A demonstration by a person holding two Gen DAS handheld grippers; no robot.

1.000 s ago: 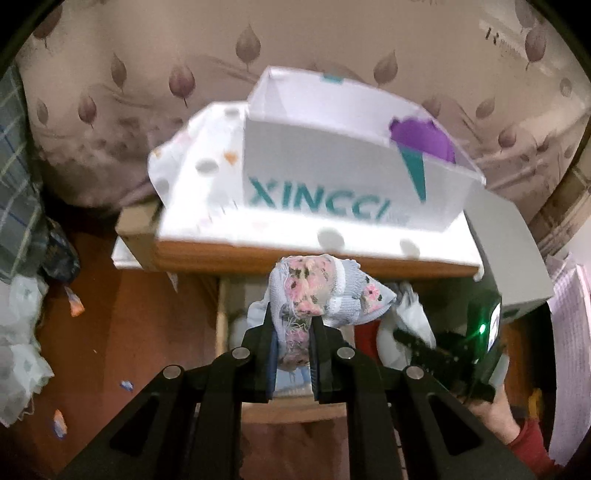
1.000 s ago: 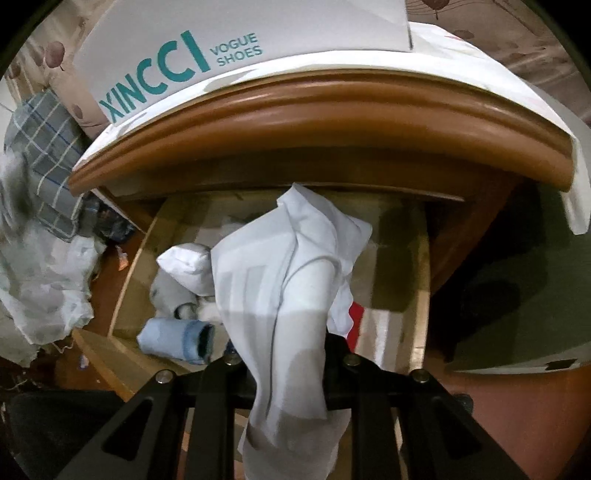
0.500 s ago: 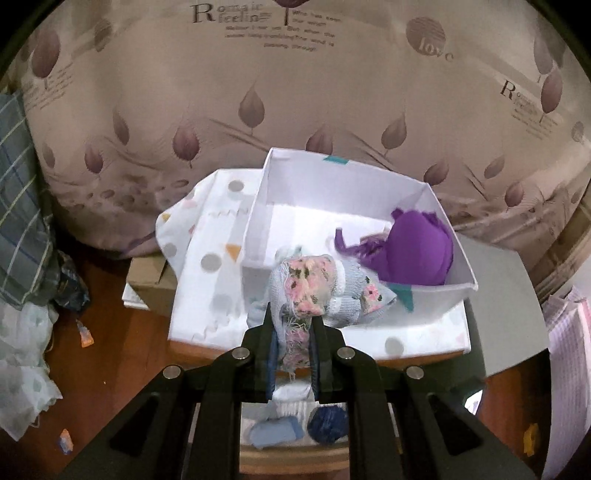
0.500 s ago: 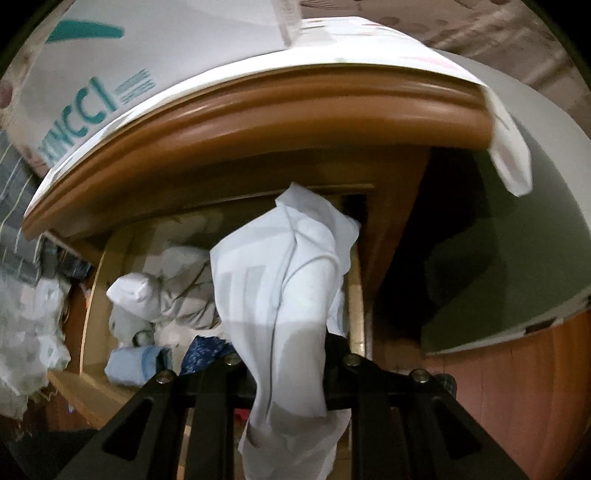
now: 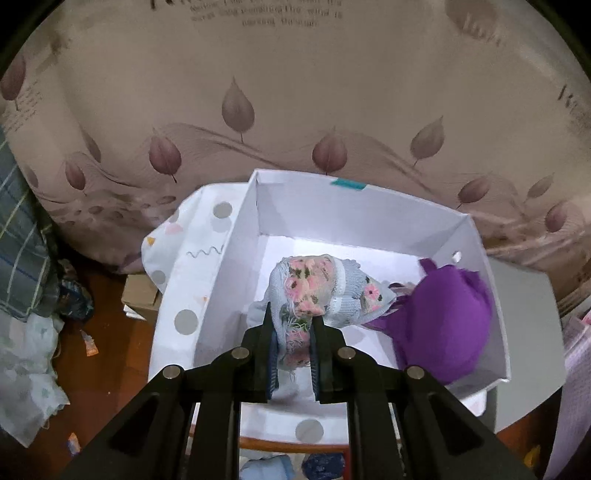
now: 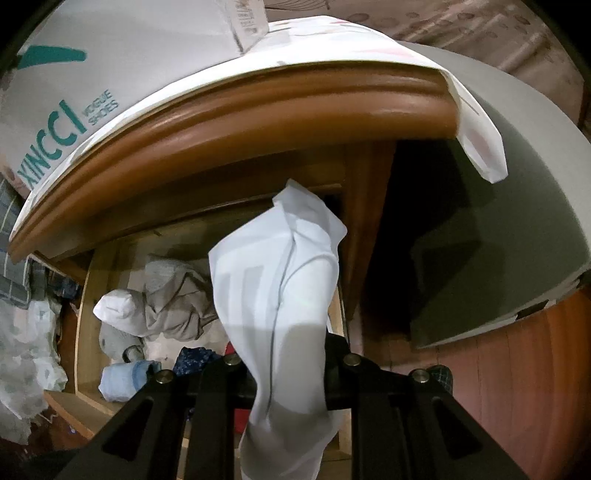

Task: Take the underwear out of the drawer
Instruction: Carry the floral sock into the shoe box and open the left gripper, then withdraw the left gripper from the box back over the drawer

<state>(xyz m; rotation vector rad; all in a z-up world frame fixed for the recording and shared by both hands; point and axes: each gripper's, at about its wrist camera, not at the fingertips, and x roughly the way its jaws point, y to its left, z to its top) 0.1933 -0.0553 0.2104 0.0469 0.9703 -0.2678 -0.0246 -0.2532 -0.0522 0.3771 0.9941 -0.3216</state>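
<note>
Readable text in your two views

On the right wrist view you can read teal "XINCCI" with smaller "VOGUE SHOES" on the white shoebox (image 6: pixel 70 74) side; print on the leaf-patterned fabric (image 5: pixel 258 85) in your left view is too blurred to read.

The white cloth (image 6: pixel 280 310) drapes over the right gripper (image 6: pixel 286 369), hiding its fingertips, and runs off the bottom edge. The cabinet top (image 6: pixel 258 110) shades the drawer's (image 6: pixel 83 314) back (contents there unclear). The printed lettering on the wall covering (image 5: pixel 266 14) is blurred beyond reading.
</note>
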